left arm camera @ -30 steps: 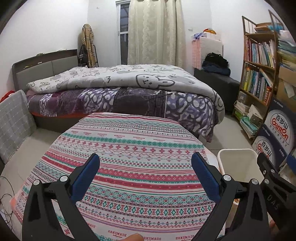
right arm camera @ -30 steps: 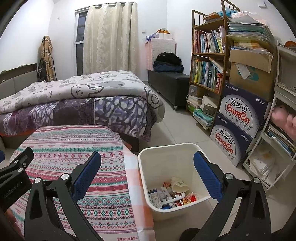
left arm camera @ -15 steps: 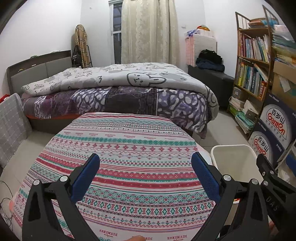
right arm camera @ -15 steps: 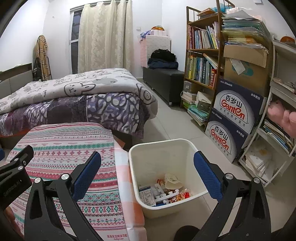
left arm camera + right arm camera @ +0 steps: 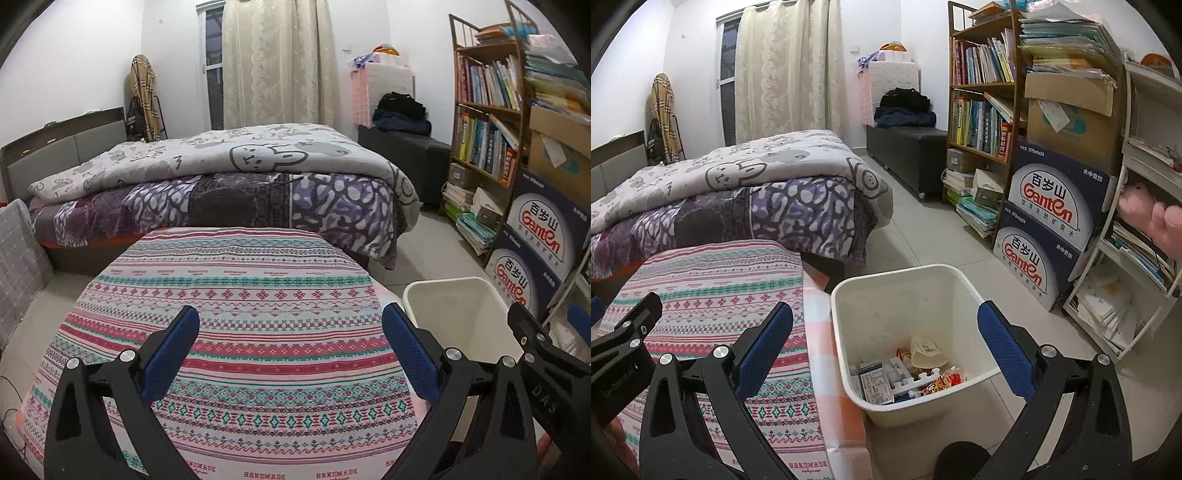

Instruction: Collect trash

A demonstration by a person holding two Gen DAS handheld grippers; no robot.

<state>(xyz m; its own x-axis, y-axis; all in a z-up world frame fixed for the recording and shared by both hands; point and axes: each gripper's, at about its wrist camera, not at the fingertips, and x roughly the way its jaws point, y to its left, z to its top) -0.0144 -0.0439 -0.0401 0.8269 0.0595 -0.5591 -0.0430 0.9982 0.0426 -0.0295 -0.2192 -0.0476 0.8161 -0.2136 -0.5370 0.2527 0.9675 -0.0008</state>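
While spread wide and holding nothing, left gripper (image 5: pixel 290 349) over the patterned tablecloth (image 5: pixel 236 295), right gripper (image 5: pixel 886 345) above the white bin (image 5: pixel 886 295), likely between pickups. Bin on the floor just beside the table's right edge; crumpled wrappers, cartons and a paper cup, the trash (image 5: pixel 908 373), heaped at its bottom.

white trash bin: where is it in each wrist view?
Left wrist: white trash bin at lower right, beside the patterned table cloth, contents hidden.
Right wrist: bin at lower centre, trash visible inside.
Shared landmark: stacked Ganten boxes right of the bin.
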